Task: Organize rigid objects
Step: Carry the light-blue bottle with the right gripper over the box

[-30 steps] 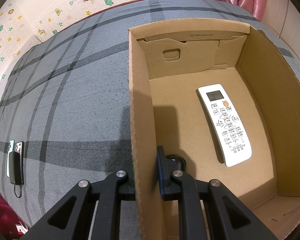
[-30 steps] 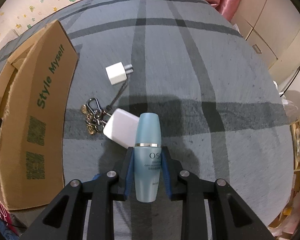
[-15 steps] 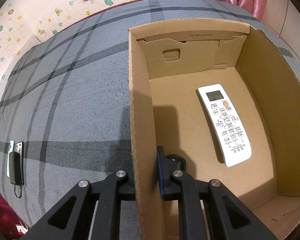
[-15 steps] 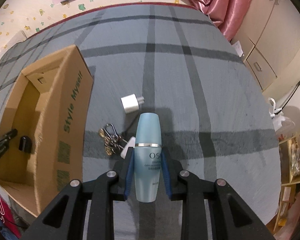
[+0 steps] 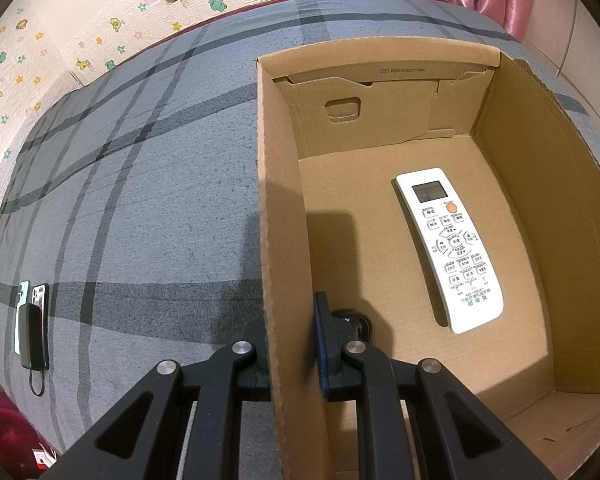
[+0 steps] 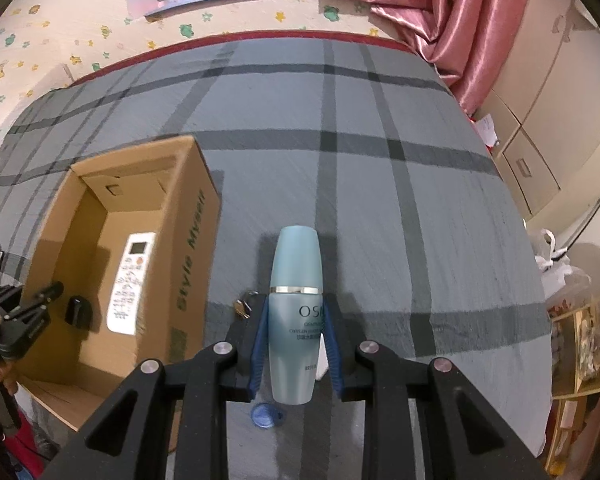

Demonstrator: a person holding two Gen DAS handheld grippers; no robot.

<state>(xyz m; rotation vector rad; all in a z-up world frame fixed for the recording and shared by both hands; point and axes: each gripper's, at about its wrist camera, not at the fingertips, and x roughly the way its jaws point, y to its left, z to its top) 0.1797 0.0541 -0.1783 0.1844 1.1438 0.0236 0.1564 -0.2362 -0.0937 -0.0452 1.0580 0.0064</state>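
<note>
The right gripper [image 6: 294,340], at six o'clock in the right wrist view, is clamped on a pale blue frosted cosmetic bottle [image 6: 295,312], its blue pads pressing both sides below the bottle's silver band, cap pointing toward twelve o'clock, held above the grey plaid bedspread [image 6: 380,208]. Under it at six o'clock lies a small round blue tag [image 6: 267,415], and a brass key bunch [image 6: 244,307] peeks out at about ten o'clock of the bottle. At nine o'clock sits the open brown cardboard box [image 6: 188,248], holding a white air-conditioner remote control [image 6: 131,282] and a small black object [image 6: 78,311]. The left gripper [image 5: 290,344] is pinched together on the box's near-left wall, one finger outside, one inside. In its view the remote lies flat on the box floor at three o'clock, and two phones with a black power bank [image 5: 32,322] lie at nine o'clock on the bedspread.
</note>
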